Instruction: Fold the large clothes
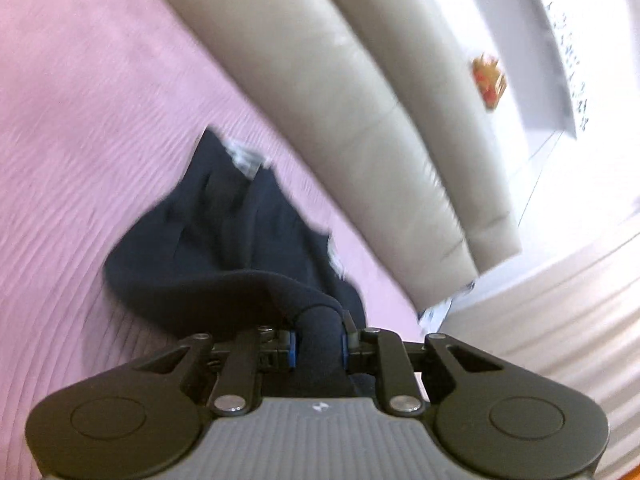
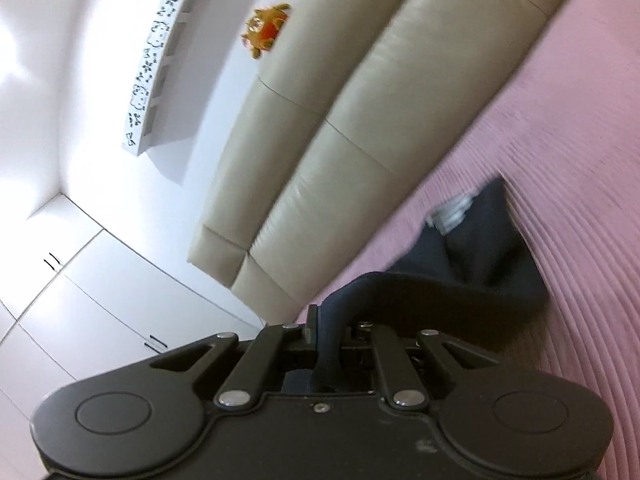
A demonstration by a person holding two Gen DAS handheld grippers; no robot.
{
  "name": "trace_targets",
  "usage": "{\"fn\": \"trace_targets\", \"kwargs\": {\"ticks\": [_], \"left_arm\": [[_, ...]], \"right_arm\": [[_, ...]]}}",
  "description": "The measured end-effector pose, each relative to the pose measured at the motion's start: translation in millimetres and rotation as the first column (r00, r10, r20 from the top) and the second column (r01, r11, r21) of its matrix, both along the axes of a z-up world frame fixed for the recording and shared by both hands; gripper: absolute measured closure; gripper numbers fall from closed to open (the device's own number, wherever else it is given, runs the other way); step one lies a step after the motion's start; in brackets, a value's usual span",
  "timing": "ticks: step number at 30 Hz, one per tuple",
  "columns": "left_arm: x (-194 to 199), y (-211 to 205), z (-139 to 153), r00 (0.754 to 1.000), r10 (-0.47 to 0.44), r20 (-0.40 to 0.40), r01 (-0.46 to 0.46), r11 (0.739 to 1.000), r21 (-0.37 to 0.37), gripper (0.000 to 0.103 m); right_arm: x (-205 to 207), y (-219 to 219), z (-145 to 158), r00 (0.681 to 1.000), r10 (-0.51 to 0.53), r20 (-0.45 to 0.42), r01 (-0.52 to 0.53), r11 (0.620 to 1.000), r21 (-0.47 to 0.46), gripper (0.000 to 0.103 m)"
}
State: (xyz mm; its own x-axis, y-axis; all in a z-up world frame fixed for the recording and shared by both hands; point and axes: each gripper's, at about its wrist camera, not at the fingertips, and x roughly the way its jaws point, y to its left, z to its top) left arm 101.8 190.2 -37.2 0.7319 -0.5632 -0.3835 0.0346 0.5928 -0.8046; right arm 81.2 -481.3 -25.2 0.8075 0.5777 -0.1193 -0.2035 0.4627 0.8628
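Note:
A dark navy garment (image 1: 224, 240) hangs from both grippers and trails down onto a pink ribbed bedspread (image 1: 80, 128). My left gripper (image 1: 320, 340) is shut on a bunched edge of the garment, held above the bed. In the right wrist view the same garment (image 2: 472, 268) stretches from my right gripper (image 2: 330, 340), which is shut on another part of its edge. A pale patch of lining or label (image 2: 452, 208) shows at the garment's far end. Both views are tilted and blurred.
A beige padded leather headboard (image 1: 360, 100) runs along the far side of the bed (image 2: 580, 120). Behind it are a white wall with a small orange ornament (image 2: 266, 28), a patterned white shelf (image 2: 160, 60), and white cupboard doors (image 2: 100, 300).

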Motion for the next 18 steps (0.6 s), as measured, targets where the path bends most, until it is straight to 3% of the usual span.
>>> {"fn": "trace_targets", "kwargs": {"ticks": [4, 9, 12, 18], "left_arm": [[52, -7, 17, 0.998, 0.034, 0.054, -0.034, 0.999, 0.006, 0.083], [125, -28, 17, 0.991, 0.077, 0.113, -0.086, 0.993, 0.081, 0.083], [166, -37, 17, 0.985, 0.096, 0.141, -0.106, 0.992, 0.070, 0.083], [248, -50, 18, 0.979, 0.099, 0.179, -0.127, 0.981, 0.148, 0.082]], "right_arm": [[58, 6, 5, 1.000, -0.019, 0.023, 0.019, 1.000, -0.003, 0.094], [128, 13, 1, 0.997, -0.058, 0.052, 0.059, 0.998, -0.021, 0.094], [169, 14, -1, 0.994, -0.085, 0.062, 0.086, 0.996, -0.023, 0.094], [256, 25, -22, 0.990, -0.142, 0.002, 0.142, 0.988, -0.065, 0.094]]}}
